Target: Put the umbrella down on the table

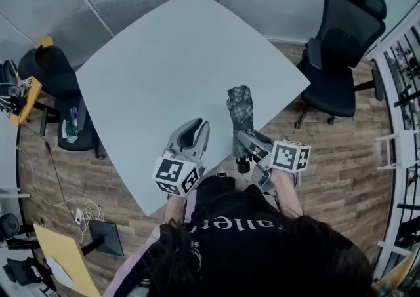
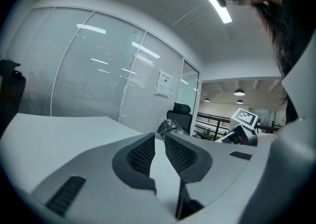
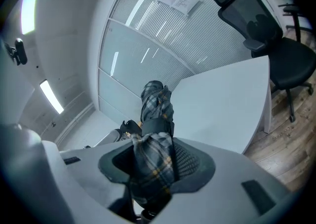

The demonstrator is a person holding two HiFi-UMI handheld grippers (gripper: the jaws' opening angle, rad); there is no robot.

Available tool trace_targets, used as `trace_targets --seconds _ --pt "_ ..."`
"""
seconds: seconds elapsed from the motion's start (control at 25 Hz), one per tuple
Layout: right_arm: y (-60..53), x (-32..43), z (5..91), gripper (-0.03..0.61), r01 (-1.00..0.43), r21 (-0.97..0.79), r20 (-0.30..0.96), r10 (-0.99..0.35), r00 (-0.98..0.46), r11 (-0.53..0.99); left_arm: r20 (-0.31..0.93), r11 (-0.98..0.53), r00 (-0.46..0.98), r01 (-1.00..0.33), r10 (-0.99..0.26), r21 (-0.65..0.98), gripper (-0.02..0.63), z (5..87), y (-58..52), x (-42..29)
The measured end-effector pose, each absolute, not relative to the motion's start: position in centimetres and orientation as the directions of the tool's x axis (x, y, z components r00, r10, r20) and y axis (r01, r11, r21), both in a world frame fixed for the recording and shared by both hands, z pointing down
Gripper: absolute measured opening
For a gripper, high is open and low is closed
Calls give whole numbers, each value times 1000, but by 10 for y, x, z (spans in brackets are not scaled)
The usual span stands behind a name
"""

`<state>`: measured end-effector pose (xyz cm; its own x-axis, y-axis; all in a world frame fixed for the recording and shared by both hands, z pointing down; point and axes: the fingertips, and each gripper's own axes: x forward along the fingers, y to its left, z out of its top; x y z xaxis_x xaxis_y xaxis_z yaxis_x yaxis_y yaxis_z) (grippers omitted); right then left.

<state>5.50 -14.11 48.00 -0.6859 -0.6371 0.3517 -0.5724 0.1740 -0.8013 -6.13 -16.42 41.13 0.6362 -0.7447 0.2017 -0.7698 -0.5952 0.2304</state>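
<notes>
**Folded plaid umbrella** (image 3: 157, 112), a strap wrapped round its middle, is clasped near its handle end by the right gripper (image 3: 155, 166). The jaws stand wide only because the bundled cloth fills the space between them, and both pads bear on it. The umbrella runs forward along the jaws, away from the person, with its far end over the near edge of the pale grey table (image 1: 164, 59). It appears to be carried just above the top, though these views do not rule out contact.

Gripping at the handle end leaves the long body free to be laid flat first, which suits the task. By my reading the set-down is not yet made: what remains is to lower the umbrella onto the top and let go.

**Left gripper** (image 1: 193, 133), just beside the right one and also over the near edge, has its jaws drawn almost together on nothing. It takes no share of the load and is probably kept close only in reserve.

**Surroundings.** A black office chair (image 1: 341, 46) stands beyond the table's right corner on the wood-pattern floor (image 1: 341, 178), well apart from the work.
</notes>
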Motion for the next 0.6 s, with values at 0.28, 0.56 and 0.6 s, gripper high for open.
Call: trace_targets --seconds 0.28,0.56,0.6 --pt "-164 54 476 181 -574 -802 352 -646 -677 165 201 -592 642 -763 -740 259 80 418 -178 -68" --pt "-181 55 478 179 -552 -820 349 -633 -691 151 213 -567 626 -775 -750 279 80 423 -190 -71" --pt "-185 57 478 179 -551 -821 349 -630 -694 152 217 -562 623 -777 -752 282 80 424 -192 -71"
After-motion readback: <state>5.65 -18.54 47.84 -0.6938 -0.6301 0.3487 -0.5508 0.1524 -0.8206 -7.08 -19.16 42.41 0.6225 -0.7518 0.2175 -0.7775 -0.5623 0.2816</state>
